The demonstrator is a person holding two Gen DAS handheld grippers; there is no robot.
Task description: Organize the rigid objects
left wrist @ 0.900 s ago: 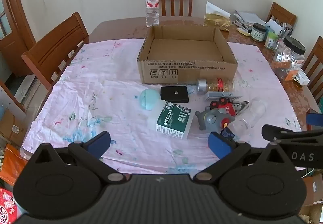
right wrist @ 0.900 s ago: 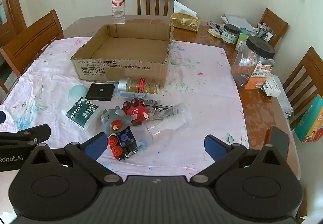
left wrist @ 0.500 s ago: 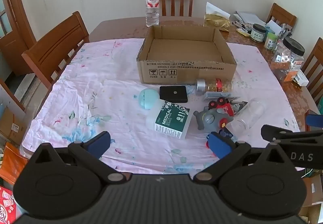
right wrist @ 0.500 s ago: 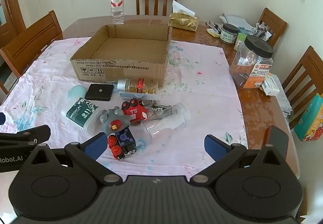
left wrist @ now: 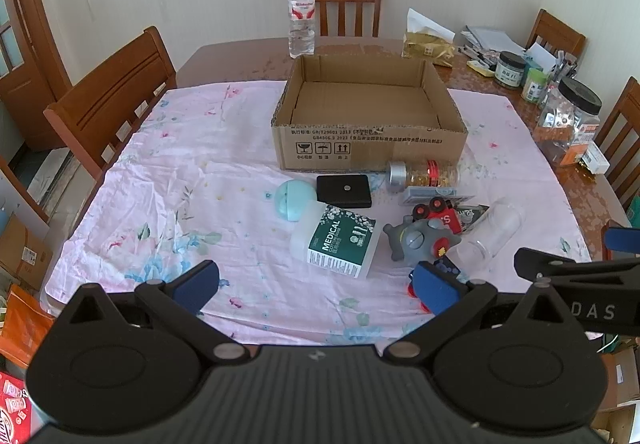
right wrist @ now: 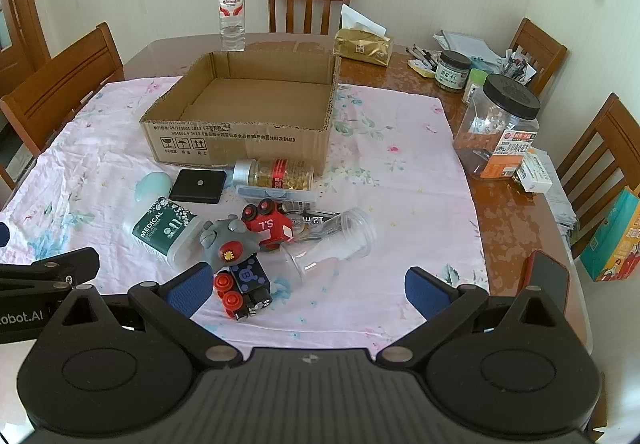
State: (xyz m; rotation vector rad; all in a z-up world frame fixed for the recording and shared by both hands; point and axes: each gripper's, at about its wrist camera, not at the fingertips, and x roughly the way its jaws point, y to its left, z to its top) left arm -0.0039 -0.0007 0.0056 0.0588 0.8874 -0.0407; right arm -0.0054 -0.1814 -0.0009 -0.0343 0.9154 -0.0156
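Both wrist views, start of sorting. Left gripper (left wrist: pixel 316 286) and right gripper (right wrist: pixel 310 286) hang over the near table edge, angled down, jaws spread wide, nothing betw. them; each sees the other's arm at its frame edge. Cardboard box (left wrist: pixel 370 147) sits open and apparently empty at mid-table on the pink floral cloth (left wrist: pixel 180 203). Objects to sort lie in a loose cluster just in front of it: pill jar (right wrist: pixel 276 173) on its side touching the box wall, black flat case (right wrist: pixel 199 185), pale blue round item (left wrist: pixel 290 199), "MEDICAL" container (left wrist: pixel 340 242) on its side, grey toy figure (right wrist: pixel 228 240), red toy (right wrist: pixel 268 224), dark blue toy w/ red wheels (right wrist: pixel 244 284), clear plastic cup (right wrist: pixel 332 242) on its side. Judgement: first pick not yet begun. Best approach prob. one outlying item per gripper, e.g. the blue-wheeled toy for the right, MEDICAL container for the left; close across the narrow faces, lift clear of neighbours before carrying over the box rim. Toys touch or overlap, so a pick from the middle may drag others; clear cup likely slippery and apt to roll. Hard to read: a flat clear case and printed packet under the red toy are partly covered; blue toy half hidden by the left gripper's pad in the left view; box's near inside wall unseen.
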